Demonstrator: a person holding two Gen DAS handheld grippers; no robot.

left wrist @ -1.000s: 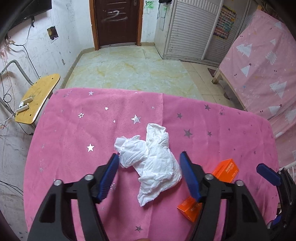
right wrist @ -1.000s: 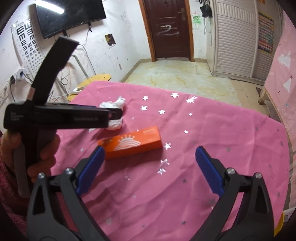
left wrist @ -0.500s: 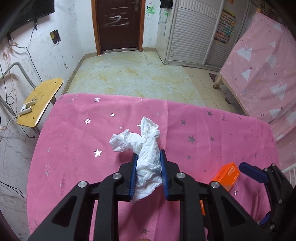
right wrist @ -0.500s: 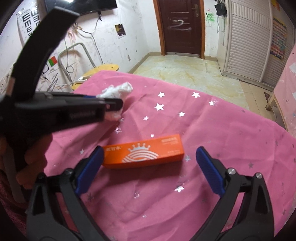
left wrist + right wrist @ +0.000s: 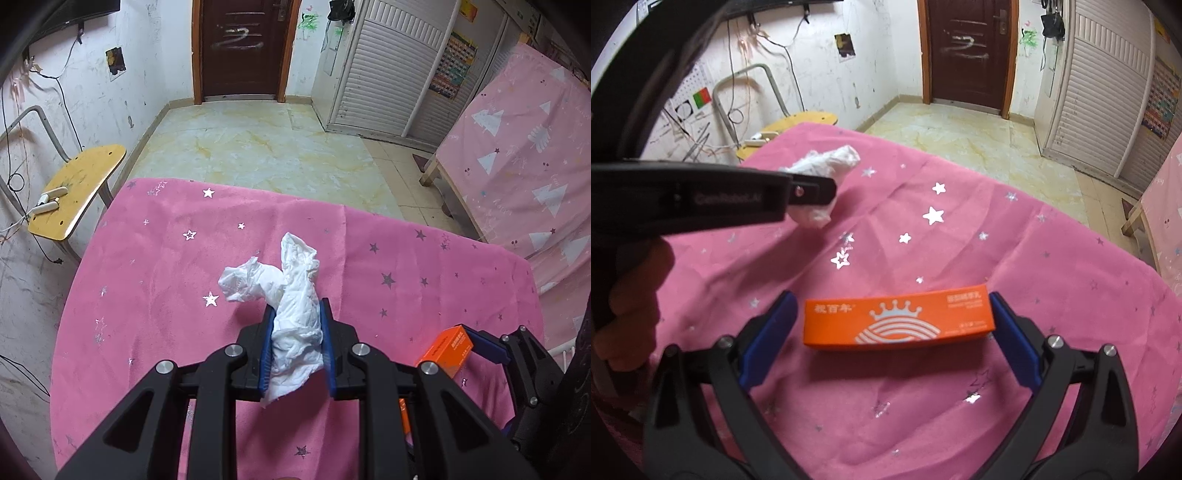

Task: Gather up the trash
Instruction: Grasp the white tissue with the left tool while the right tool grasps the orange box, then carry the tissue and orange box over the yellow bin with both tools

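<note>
The left gripper (image 5: 297, 343) has its blue-padded fingers (image 5: 266, 343) clenched on a crumpled white paper tissue (image 5: 291, 295), the pads pressing its lower half from both sides while the upper part fans out ahead of them above the pink star-printed cloth covering the tabletop (image 5: 155, 280); from the right wrist view the same tissue sticks out past the tip of the black tool, and whether any of it touches the cloth cannot be told. The right gripper (image 5: 892, 325) stands released, its blue fingers (image 5: 768, 336) spread wide at either end of a long orange cardboard box with a white crown print (image 5: 897, 319), which lies flat on the cloth between them; the right pad sits just beside, perhaps touching, the box's end, the left pad a little apart from it. A person's hand (image 5: 631, 295) grips the left tool's handle.
</note>
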